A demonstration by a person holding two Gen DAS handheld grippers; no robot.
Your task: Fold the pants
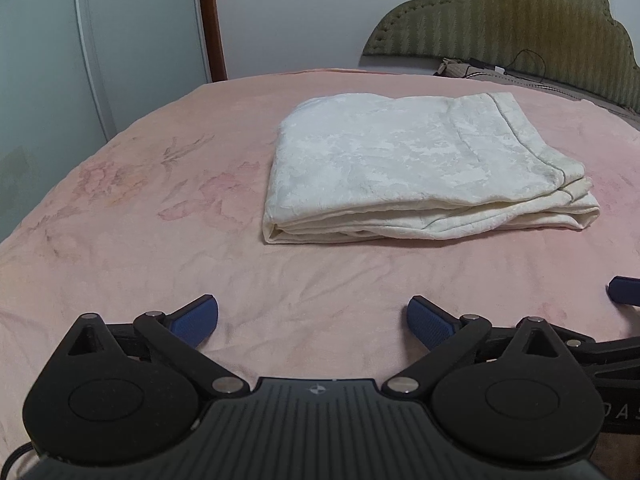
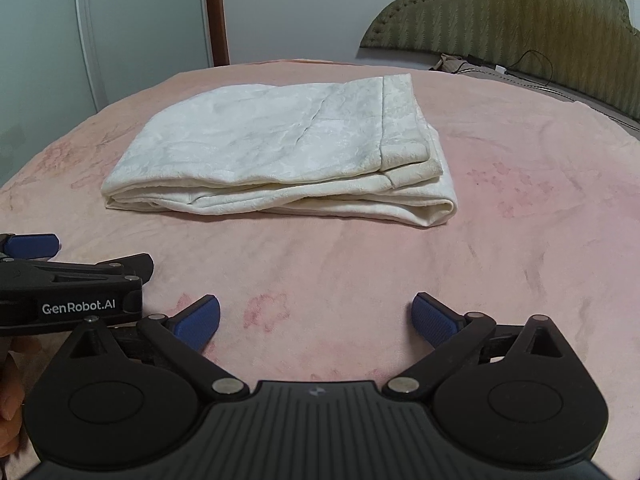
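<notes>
progress: fold looks done, nothing obvious left | pants [image 1: 424,172]: cream, textured, stacked in a neat rectangle w/ layered edges on near side, hem band at right | loc: mid pink bed [image 1: 160,260], far of both grippers | left gripper [image 1: 312,320]: spread, empty | right gripper [image 2: 316,318]: spread, empty, near side

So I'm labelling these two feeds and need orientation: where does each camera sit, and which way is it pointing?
Left wrist: on the left gripper, low over the pink bedspread, facing the folded white pants and the headboard; its open fingers and the right gripper's blue pad at the right edge show.
Right wrist: on the right gripper, facing the same way; its open fingers, the left gripper and fingertips of a hand at the left edge show.
Shared: pants, bedspread, headboard.
</notes>
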